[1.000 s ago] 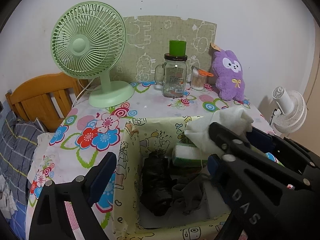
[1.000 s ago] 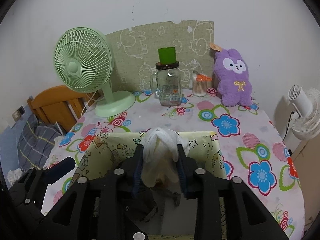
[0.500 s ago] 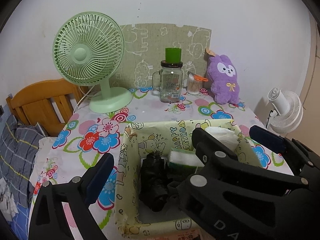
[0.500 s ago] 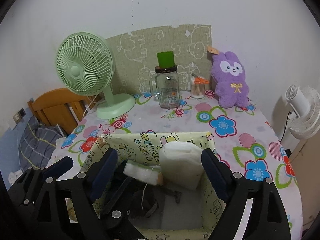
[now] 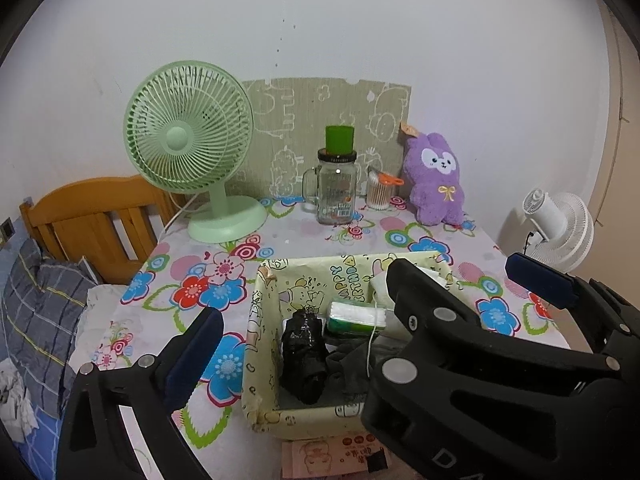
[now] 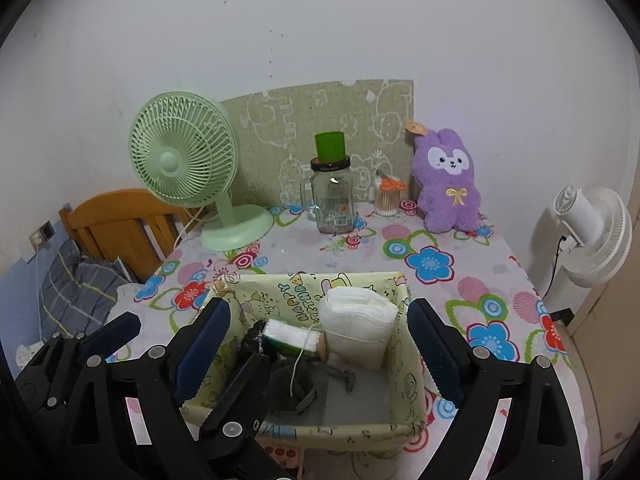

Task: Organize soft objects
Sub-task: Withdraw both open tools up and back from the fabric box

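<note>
White cloth bundle [image 6: 356, 326] released into the paper-lined storage box [image 6: 404, 364]; next soft item still to be chosen.

Left wrist view: left gripper [image 5: 356, 318] gapes empty over the box, dark rolled cloth [image 5: 302, 354] at 6 o'clock; purple plush rabbit [image 5: 434, 182] at 1 o'clock is a likely next pick.
Right wrist view: right gripper [image 6: 318, 346], jaws just opened wide, grips nothing; bundle leans in the box's 2 o'clock corner. Glass jar [image 6: 332, 196] and green fan [image 6: 184, 160] crowd the reach.

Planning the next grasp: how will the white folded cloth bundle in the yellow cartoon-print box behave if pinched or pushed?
The white folded cloth bundle will probably squash and flop: its layered edges and rounded top look soft. It likely weighs little for its bulk. It leans in the back right corner of the yellow cartoon-print box, so a push may topple it rather than slide it.
</note>
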Motion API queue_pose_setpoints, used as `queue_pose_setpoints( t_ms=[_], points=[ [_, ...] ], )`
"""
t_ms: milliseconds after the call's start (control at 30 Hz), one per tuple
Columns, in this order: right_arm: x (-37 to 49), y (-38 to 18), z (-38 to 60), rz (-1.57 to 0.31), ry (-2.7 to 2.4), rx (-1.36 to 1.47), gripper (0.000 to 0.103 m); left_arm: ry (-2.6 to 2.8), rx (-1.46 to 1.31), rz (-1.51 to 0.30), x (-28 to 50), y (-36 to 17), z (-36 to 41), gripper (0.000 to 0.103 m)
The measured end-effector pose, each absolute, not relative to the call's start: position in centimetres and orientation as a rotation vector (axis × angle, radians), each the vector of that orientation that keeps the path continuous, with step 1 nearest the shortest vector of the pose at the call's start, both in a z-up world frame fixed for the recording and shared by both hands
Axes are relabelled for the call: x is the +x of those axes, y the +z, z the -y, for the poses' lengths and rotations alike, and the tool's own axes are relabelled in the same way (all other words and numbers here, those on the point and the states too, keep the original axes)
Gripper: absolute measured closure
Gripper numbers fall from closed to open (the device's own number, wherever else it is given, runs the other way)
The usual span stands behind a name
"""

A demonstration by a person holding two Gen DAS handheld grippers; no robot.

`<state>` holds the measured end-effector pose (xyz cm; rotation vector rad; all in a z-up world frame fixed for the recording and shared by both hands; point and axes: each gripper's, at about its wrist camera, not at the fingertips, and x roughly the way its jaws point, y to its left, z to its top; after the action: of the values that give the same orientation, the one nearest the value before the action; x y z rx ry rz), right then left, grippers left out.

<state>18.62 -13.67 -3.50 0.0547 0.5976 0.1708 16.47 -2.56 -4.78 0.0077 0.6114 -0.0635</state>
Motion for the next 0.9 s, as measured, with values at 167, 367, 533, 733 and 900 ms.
queue_pose_setpoints(
  t_ms=[167,367,533,733,900],
  points=[
    [16.8,-2.4,13.7,-0.568,0.166,0.045,0.011,-0.067,0.006,-0.584,15.0,-3.9,2.6,0.001],
    [14.7,-1.3,13.9,-0.541,0.161,0.039,0.011,-0.073,0.010,-0.558,13.3,-3.1,2.7,0.000],
    [13.1,-0.7,14.1,-0.523,0.158,0.034,0.011,-0.077,0.005,-0.539,11.8,-2.6,2.9,0.000],
    [11.3,-0.2,14.2,-0.504,0.160,0.028,0.011,-0.083,-0.001,-0.526,10.4,-2.3,2.8,0.000],
    [10.0,-0.2,14.2,-0.496,0.162,0.024,0.011,-0.088,-0.004,-0.519,9.2,-2.4,2.8,0.000]
  ],
)
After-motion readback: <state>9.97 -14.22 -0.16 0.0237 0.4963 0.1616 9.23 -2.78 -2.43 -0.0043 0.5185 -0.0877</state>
